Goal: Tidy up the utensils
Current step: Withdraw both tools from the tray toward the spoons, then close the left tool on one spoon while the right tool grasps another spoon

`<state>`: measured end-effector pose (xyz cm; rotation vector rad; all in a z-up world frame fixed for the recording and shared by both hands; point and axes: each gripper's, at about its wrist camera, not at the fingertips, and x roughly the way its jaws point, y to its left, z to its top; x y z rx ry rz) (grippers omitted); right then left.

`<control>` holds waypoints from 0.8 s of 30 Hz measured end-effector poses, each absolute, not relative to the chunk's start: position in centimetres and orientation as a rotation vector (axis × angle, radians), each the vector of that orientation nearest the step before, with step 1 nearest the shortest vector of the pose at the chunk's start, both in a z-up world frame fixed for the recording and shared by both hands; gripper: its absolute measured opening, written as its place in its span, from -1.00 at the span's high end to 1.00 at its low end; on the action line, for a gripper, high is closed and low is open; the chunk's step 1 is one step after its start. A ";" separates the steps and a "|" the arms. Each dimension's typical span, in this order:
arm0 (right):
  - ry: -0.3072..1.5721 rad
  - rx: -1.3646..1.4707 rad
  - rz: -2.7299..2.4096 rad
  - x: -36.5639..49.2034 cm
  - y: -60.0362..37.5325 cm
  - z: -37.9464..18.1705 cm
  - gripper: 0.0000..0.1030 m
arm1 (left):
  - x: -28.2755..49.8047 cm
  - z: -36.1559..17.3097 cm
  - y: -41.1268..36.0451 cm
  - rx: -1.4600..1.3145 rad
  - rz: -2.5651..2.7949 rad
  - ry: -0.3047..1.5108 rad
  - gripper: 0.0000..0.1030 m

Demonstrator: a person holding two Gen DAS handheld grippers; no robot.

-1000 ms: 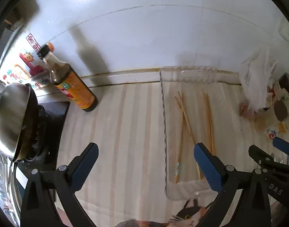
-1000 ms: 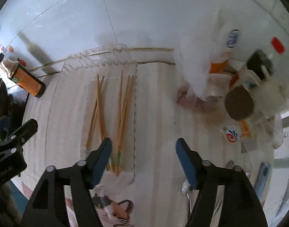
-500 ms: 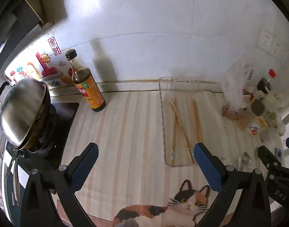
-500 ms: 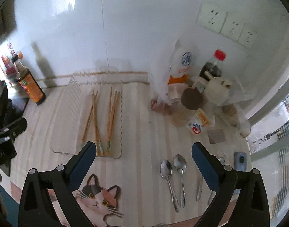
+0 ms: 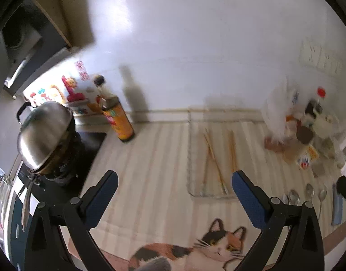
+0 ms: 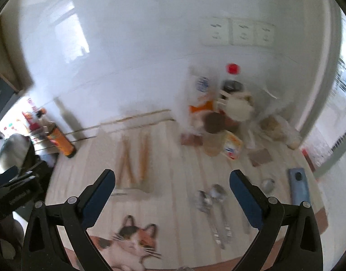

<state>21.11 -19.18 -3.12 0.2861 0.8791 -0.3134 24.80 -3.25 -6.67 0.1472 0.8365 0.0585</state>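
Left wrist view: chopsticks lie in a clear tray ahead of the wide-apart left tool, long axes toward the wall; right tool also gapes.

Count of things on the striped counter

One clear tray holds chopsticks; they are blurred, so the exact number cannot be told, perhaps two groups. About four spoons lie on the mat, one phone beside them. One sauce bottle, one steel wok, one red-capped bottle, three wall sockets, one printed cat.
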 end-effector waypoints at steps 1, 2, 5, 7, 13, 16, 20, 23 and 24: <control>0.906 0.311 -0.332 20.7 -20.7 -3.8 -0.96 | 24.9 -7.3 -4.3 0.165 0.059 0.852 -1.00; 0.930 0.337 -0.346 20.2 -22.3 -4.5 -0.90 | 25.0 -7.9 -5.3 0.177 0.054 0.866 -1.00; 1.022 0.411 -0.394 19.0 -27.0 -7.1 -0.19 | 25.2 -10.2 -8.9 0.190 0.008 0.939 -1.00; 1.081 0.476 -0.408 18.1 -30.3 -9.1 0.06 | 25.4 -12.3 -11.8 0.173 -0.051 1.030 -1.00; 1.191 0.533 -0.437 15.9 -36.8 -13.8 0.24 | 26.4 -20.3 -20.7 0.158 -0.183 1.304 -0.74; 1.230 0.560 -0.429 15.2 -38.9 -15.7 0.24 | 27.0 -24.1 -23.8 0.143 -0.206 1.419 -0.40; 1.257 0.591 -0.434 14.5 -41.1 -17.4 0.24 | 27.7 -27.9 -26.1 0.135 -0.185 1.514 0.07; 1.277 0.619 -0.442 14.1 -42.4 -18.5 0.23 | 27.7 -28.8 -27.3 0.169 -0.161 1.509 0.22; 1.288 0.630 -0.441 14.1 -42.7 -18.9 0.23 | 27.6 -28.7 -27.6 0.170 -0.157 1.498 0.25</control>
